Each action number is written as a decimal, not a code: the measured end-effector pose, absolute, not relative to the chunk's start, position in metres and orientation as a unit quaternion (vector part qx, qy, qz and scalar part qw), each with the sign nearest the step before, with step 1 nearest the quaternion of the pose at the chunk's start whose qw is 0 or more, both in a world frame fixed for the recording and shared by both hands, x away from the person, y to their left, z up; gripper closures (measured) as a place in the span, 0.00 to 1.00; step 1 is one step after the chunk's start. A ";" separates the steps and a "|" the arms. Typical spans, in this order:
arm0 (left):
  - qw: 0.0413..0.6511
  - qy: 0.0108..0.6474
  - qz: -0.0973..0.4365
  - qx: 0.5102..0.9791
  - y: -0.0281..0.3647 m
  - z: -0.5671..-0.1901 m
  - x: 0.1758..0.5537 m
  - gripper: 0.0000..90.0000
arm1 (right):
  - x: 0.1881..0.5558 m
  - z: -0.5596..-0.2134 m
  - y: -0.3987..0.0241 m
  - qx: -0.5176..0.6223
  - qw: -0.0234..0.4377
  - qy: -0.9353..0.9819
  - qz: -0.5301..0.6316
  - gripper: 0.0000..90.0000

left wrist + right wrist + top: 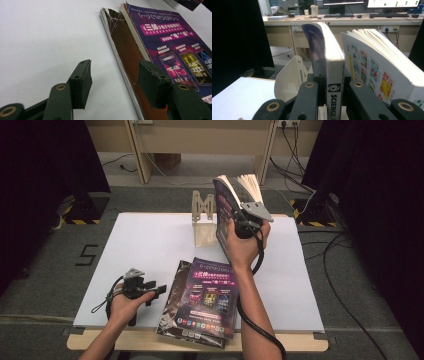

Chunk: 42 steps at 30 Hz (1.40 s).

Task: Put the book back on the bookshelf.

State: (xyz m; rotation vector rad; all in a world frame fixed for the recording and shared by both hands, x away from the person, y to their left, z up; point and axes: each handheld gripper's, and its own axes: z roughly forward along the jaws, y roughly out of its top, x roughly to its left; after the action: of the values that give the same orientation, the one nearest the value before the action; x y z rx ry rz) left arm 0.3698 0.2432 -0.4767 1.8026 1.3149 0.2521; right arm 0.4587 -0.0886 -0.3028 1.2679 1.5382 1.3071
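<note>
At the far side of the white table board (150, 245), I hold a thick purple-covered paperback book (227, 212) upright in my right gripper (245, 220), its jaws clamped on the spine end so the pages stand vertical, ready, I judge, to slide into the pale wooden bookend stand (202, 217) just to its left. From the right gripper view the book's spine (334, 82) sits squeezed between the two black jaws, and a second white-covered book with small colour pictures (372, 67) already leans just to the right, fanning its pages; I hold mine upright, I think, so it can stand beside that one instead of toppling it. My left gripper (145, 287) rests low on the near left of the board, jaws apart and holding nothing, pointed toward the stack of two flat magazines (202, 300), the top one glossy purple, lying at the near edge. In the left gripper view the brown cover of the lower magazine (125, 55) lies just ahead of the spread jaws, placed, I reckon, to take the next item once the book is shelved.
</note>
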 end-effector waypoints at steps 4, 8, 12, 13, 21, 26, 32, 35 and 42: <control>0.433 0.528 0.102 0.724 0.243 -0.477 0.370 0.49 | 0.462 -0.302 -0.088 0.495 0.371 0.598 0.509 0.92; 0.434 0.528 0.103 0.723 0.243 -0.477 0.370 0.49 | 0.465 -0.301 -0.088 0.498 0.373 0.594 0.510 0.92; 0.433 0.527 0.100 0.724 0.243 -0.477 0.370 0.49 | 0.469 -0.301 -0.087 0.499 0.376 0.592 0.509 0.92; 0.433 0.527 0.100 0.724 0.243 -0.477 0.370 0.49 | 0.470 -0.301 -0.087 0.501 0.377 0.592 0.507 0.92; 0.435 0.527 0.101 0.723 0.243 -0.477 0.370 0.49 | 0.478 -0.301 -0.084 0.503 0.375 0.588 0.510 0.92; 0.435 0.528 0.100 0.722 0.244 -0.477 0.370 0.49 | 0.484 -0.301 -0.083 0.505 0.376 0.588 0.507 0.92; 0.433 0.530 0.101 0.722 0.245 -0.477 0.370 0.49 | 0.492 -0.301 -0.081 0.507 0.379 0.587 0.504 0.92; 0.433 0.530 0.100 0.722 0.245 -0.477 0.370 0.49 | 0.495 -0.300 -0.081 0.507 0.379 0.586 0.506 0.92; 0.435 0.530 0.099 0.721 0.245 -0.478 0.370 0.49 | 0.501 -0.301 -0.079 0.508 0.380 0.585 0.505 0.92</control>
State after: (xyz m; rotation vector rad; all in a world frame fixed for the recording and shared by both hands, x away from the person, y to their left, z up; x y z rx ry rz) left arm 0.3705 0.2450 -0.4780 1.7956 1.3185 0.2461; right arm 0.5011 -0.0786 -0.3005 1.2974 1.4945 1.2909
